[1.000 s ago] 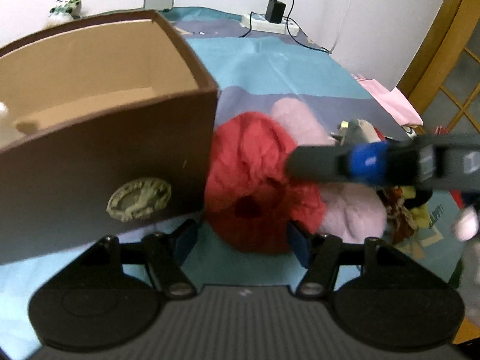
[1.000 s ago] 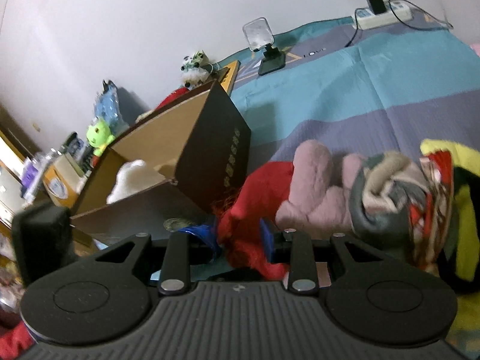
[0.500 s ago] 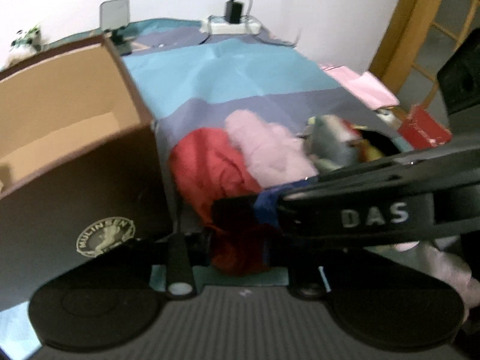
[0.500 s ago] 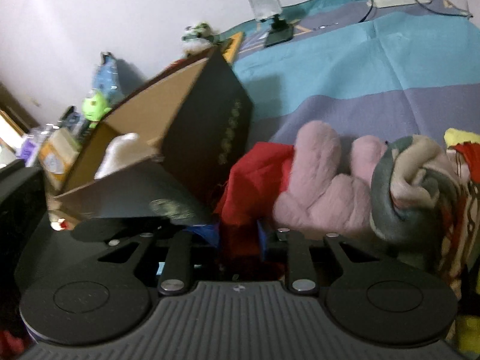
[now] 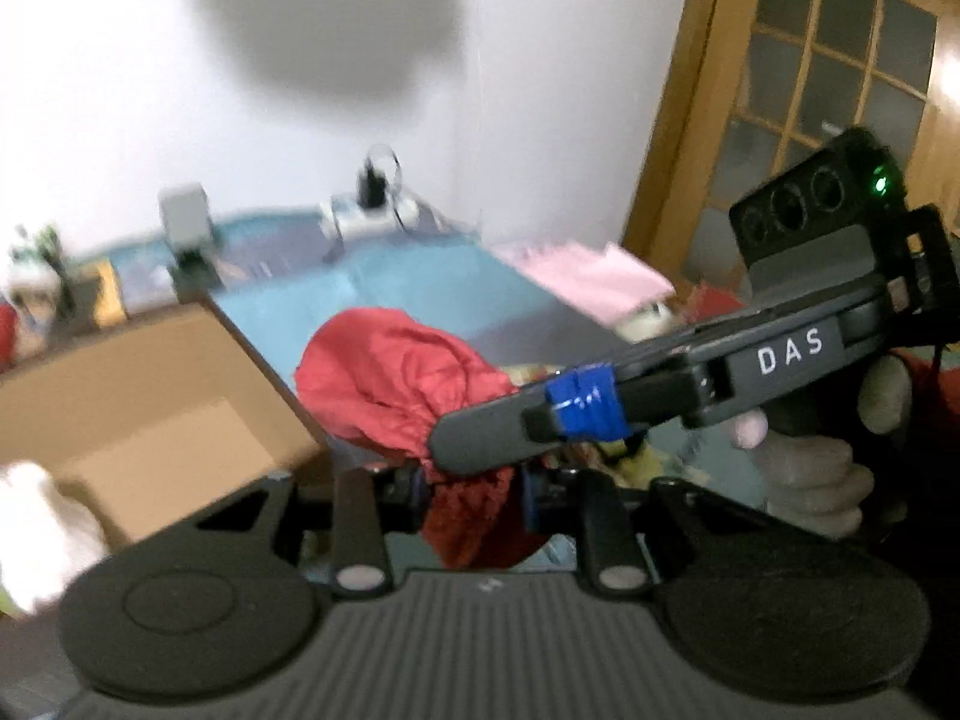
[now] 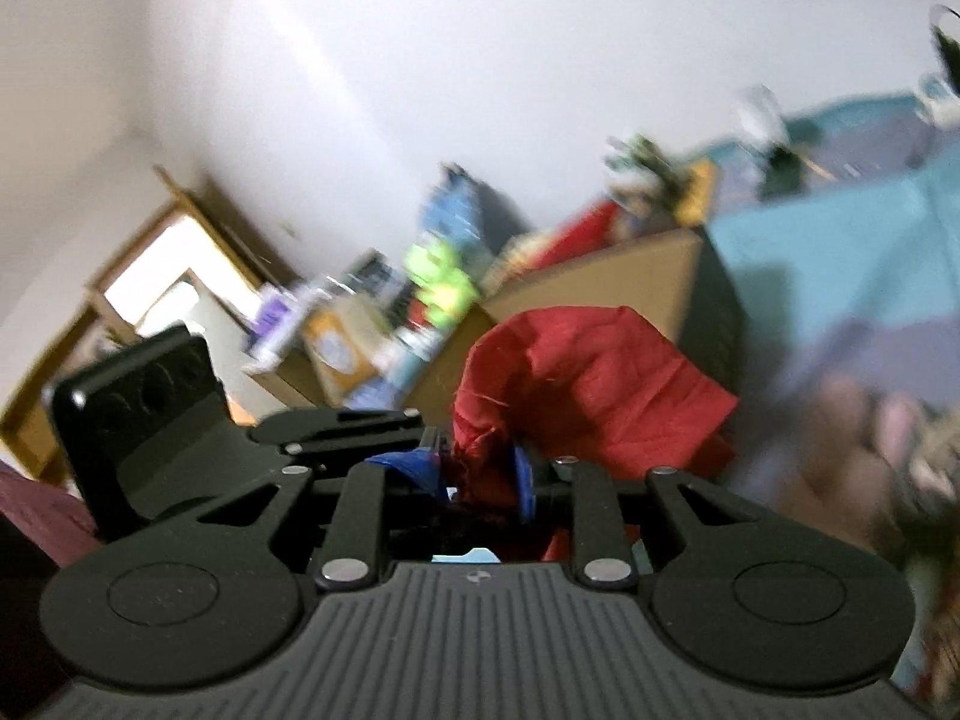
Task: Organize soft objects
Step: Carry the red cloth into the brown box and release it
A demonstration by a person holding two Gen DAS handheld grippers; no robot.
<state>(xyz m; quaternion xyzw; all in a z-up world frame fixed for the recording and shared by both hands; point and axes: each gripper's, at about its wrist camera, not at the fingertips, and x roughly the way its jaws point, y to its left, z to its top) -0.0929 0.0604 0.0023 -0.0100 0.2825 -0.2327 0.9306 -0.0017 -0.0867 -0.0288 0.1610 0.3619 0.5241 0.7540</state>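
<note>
A red cloth bundle point(image 5: 396, 384) hangs in the air, held from two sides. My left gripper point(image 5: 471, 489) is shut on its lower part. My right gripper point(image 6: 480, 474) is shut on the same red cloth point(image 6: 588, 384); its finger with blue tape point(image 5: 585, 408) crosses the left wrist view from the right. The open brown cardboard box point(image 5: 150, 420) stands just left of the cloth, with a white soft thing point(image 5: 36, 516) inside at its left. The box also shows in the right wrist view point(image 6: 630, 276), behind the cloth.
A teal and purple striped sheet point(image 5: 420, 276) covers the surface. A blurred pile of soft toys point(image 6: 870, 438) lies at the right. A power strip point(image 5: 372, 216) and a small mirror point(image 5: 186, 222) sit at the far edge. Cluttered shelves point(image 6: 372, 312) stand left of the box.
Both grippers have risen together with the red cloth, lifting it off the sheet and away from the pink plush. The views now tilt up toward the wall.
</note>
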